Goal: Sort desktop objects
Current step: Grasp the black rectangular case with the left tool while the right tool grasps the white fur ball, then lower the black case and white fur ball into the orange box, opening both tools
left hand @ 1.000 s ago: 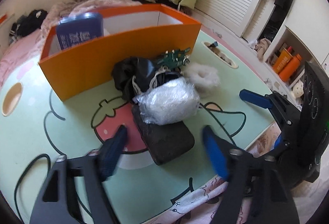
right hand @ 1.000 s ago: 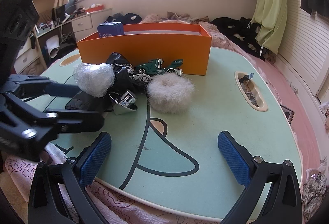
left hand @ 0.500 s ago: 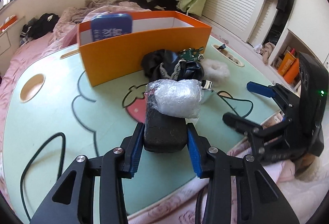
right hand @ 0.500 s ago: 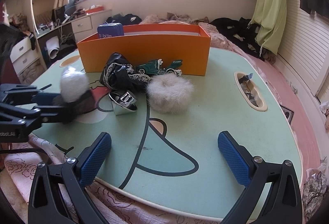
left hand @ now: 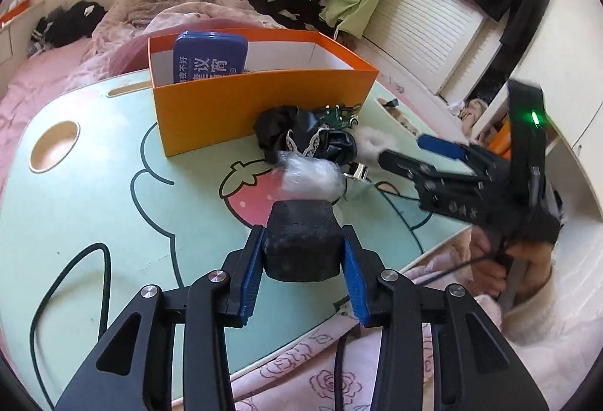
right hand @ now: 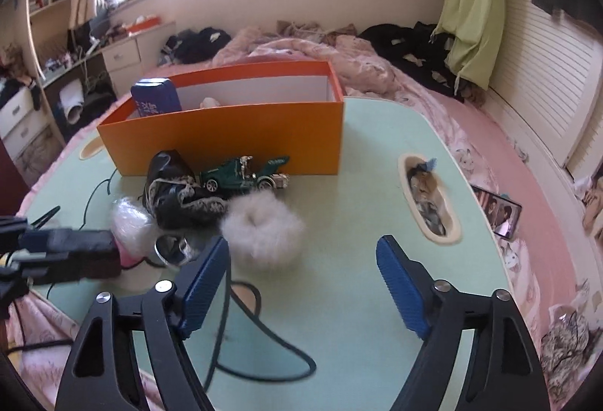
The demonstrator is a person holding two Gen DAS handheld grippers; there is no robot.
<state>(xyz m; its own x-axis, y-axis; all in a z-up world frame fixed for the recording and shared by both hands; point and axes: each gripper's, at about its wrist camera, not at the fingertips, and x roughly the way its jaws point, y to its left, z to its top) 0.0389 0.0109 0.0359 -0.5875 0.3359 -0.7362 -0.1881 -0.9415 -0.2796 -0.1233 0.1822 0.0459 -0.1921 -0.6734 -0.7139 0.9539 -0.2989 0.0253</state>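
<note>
White Chinese characters are printed on the blue tin (left hand: pixel 209 57) standing in the orange box (left hand: pixel 264 106), upper centre of the left wrist view; "议" and "不好" can be read, the rest being partly hidden. On the green toy car (right hand: pixel 245 175) lettering is too blurred to read.

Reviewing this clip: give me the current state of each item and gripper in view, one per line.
left gripper: jaws shut on black case
black case: gripped, clear bag on its far end
right gripper: jaws open, holding nothing
orange box: open-topped, blue tin standing inside
blue tin: upright in box
toy car: on wheels, outside box
fluffy ring: lying on table
</note>
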